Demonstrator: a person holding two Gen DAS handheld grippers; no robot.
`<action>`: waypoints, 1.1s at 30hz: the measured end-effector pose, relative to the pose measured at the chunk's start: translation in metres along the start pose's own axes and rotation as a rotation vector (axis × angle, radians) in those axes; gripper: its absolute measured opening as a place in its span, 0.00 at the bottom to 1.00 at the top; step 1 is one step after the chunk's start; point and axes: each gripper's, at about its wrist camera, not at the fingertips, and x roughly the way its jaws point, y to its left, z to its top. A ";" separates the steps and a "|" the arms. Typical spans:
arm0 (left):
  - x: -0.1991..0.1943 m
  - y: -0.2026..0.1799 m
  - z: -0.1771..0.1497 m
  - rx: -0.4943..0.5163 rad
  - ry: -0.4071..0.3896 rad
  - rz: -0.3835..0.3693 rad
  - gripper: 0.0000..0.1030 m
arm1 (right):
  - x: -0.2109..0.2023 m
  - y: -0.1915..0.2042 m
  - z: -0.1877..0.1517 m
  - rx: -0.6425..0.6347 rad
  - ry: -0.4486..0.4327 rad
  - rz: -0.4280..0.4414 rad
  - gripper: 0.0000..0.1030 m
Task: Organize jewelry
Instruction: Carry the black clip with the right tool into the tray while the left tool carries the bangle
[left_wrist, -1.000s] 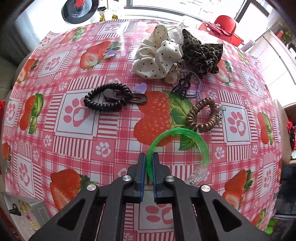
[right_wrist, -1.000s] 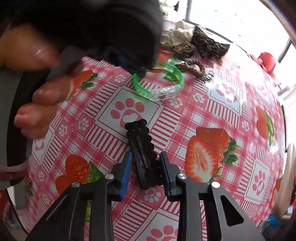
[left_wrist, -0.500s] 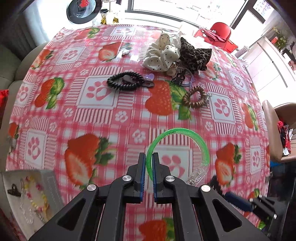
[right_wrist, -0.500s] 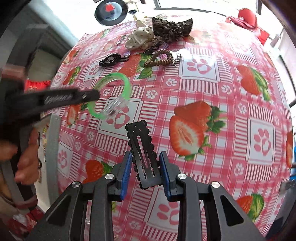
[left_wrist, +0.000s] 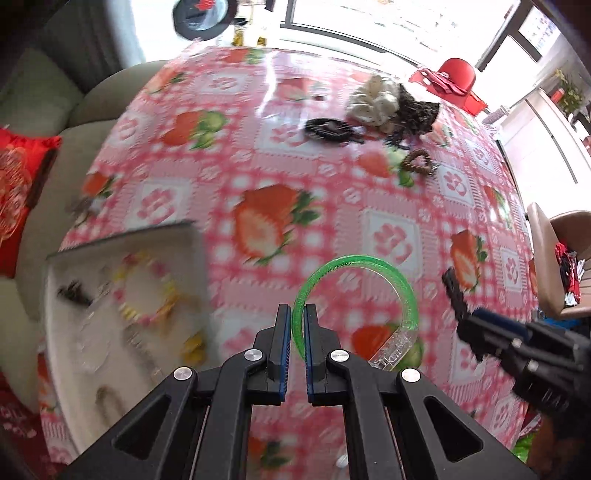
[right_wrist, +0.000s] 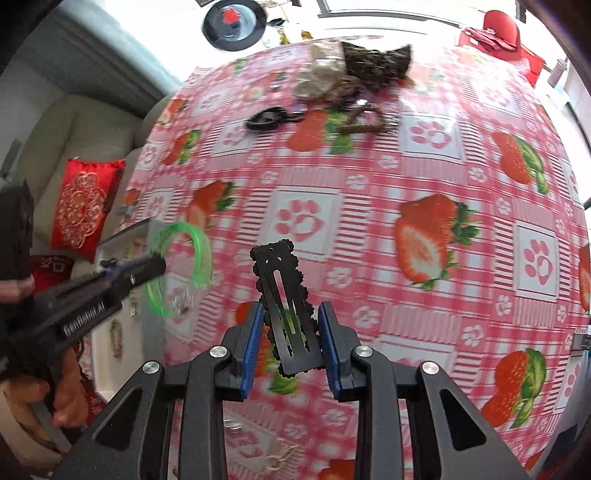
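Left claw (left_wrist: 298, 325), seen from its own camera: both pads pinch one end of a green bangle (left_wrist: 373, 264), which arcs up and to the right above the table (left_wrist: 332, 155) and ends in a clear section. To the left, a white tray (left_wrist: 173, 236) holds a beaded bracelet (left_wrist: 147, 291) and other small pieces, blurred. Right claw (right_wrist: 290, 332), seen from its own camera: the blue pads press on the two long edges of a black hair clip (right_wrist: 284, 295), held clear of the table, its scalloped end pointing away from the camera. At the table's far side lie a black coiled hair tie (left_wrist: 328, 129), a brown coiled hair tie (left_wrist: 419, 164), a white dotted scrunchie (left_wrist: 371, 103) and a dark patterned scrunchie (left_wrist: 421, 110), the two scrunchies touching.
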 end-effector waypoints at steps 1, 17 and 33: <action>-0.004 0.009 -0.007 -0.014 0.003 0.006 0.13 | 0.001 0.006 -0.001 -0.005 0.004 0.010 0.32; -0.034 0.129 -0.122 -0.221 0.104 0.131 0.13 | 0.043 0.152 -0.029 -0.230 0.120 0.148 0.32; -0.002 0.166 -0.154 -0.281 0.167 0.187 0.12 | 0.125 0.225 -0.064 -0.417 0.304 0.092 0.32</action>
